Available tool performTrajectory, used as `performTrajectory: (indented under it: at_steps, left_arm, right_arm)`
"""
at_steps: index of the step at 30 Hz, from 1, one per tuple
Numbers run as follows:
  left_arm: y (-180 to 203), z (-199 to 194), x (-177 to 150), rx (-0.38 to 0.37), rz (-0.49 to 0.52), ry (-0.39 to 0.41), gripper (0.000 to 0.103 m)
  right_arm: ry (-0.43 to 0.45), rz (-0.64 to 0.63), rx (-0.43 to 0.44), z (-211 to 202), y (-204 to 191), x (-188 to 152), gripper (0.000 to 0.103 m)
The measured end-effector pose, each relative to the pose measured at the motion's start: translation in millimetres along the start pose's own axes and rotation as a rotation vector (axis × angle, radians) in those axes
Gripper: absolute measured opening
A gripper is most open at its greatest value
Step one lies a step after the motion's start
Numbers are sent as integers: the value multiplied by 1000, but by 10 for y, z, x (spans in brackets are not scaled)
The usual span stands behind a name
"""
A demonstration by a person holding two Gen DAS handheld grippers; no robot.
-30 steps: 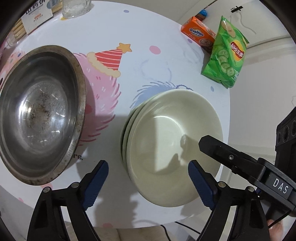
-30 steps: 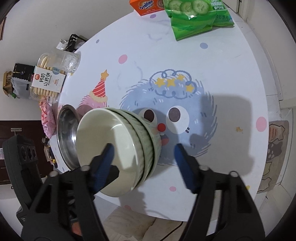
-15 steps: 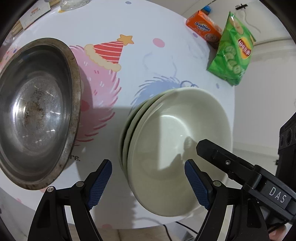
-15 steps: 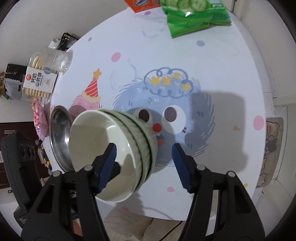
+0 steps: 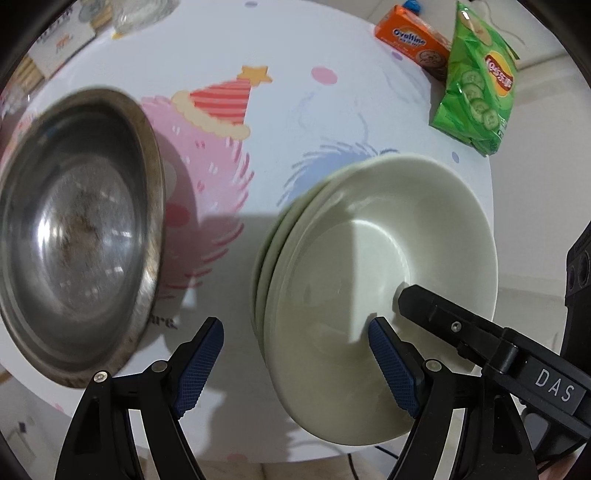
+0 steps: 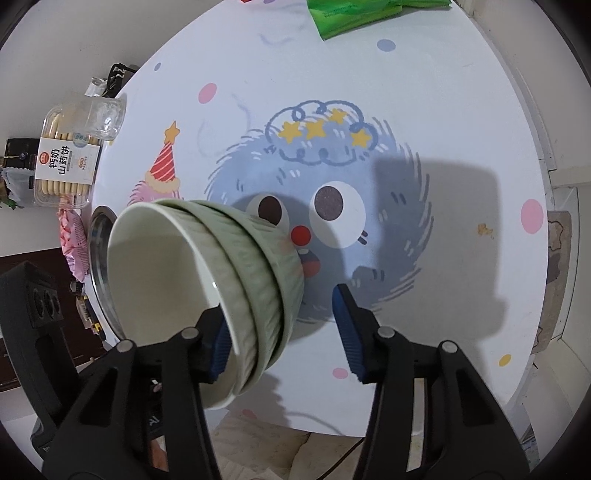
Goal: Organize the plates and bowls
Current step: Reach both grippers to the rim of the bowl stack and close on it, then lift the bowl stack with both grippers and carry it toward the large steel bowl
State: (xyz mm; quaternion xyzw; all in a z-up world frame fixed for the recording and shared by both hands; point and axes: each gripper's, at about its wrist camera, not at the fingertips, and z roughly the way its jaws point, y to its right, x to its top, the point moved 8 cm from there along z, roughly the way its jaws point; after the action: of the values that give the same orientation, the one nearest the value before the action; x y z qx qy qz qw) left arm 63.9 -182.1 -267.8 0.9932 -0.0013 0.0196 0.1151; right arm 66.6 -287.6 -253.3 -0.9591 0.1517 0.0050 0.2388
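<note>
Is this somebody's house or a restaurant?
Probably a home dining spot: a round table with a cartoon monster cloth, a green chip bag and cookie box lying about, plus stacked green bowls.

The bowls (image 6: pixel 207 280) are hiding most of the metal bowl (image 6: pixel 96 236) and part of the left pad of the right tool (image 6: pixel 280 328). The chip bag (image 6: pixel 354 14) is getting cut off at the top edge. The metal bowl is looking blurry in the left view.

Three bowls (image 6: pixel 207 280) sit one inside another on the desk (image 6: pixel 443 110). A metal bowl (image 5: pixel 74 229) sits just left of them. Far behind lie a chip bag (image 5: pixel 476 92) and a box (image 5: pixel 410 40).
</note>
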Motion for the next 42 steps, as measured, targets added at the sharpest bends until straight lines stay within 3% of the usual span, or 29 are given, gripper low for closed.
performTrajectory:
  at_steps: [2,5,11,12,13,21,26,30,42]
  left_arm:
    - [-27,-38,13,31,-3,24,82]
    - [-50,-102,33,47,-5,35,67]
    - [-31,-111,98,-11,-34,23,45]
    - [-47,-120,110,-12,-39,24,44]
    - [-55,-128,122,-12,-42,22,44]
    - [-110,-176,132,-23,-58,31,32]
    - [-101,-176,131,-13,-45,27,30]
    - [-117,-168,146,-13,-51,31,19]
    - [-112,-178,133,18,3,32,18]
  right_arm:
    - [16,2,-23,-24,24,16,48]
    - [14,-4,-19,-22,19,26,42]
    - [-3,-7,-34,19,6,-4,40]
    - [-3,-17,-10,21,-30,-24,31]
    - [0,-19,3,22,-50,-30,27]
    - [24,-37,-45,6,-86,-51,25]
    - [29,-56,-74,15,-107,-56,25]
    - [34,-69,-88,6,-118,-62,25]
    - [48,-80,-91,-31,-114,-89,24]
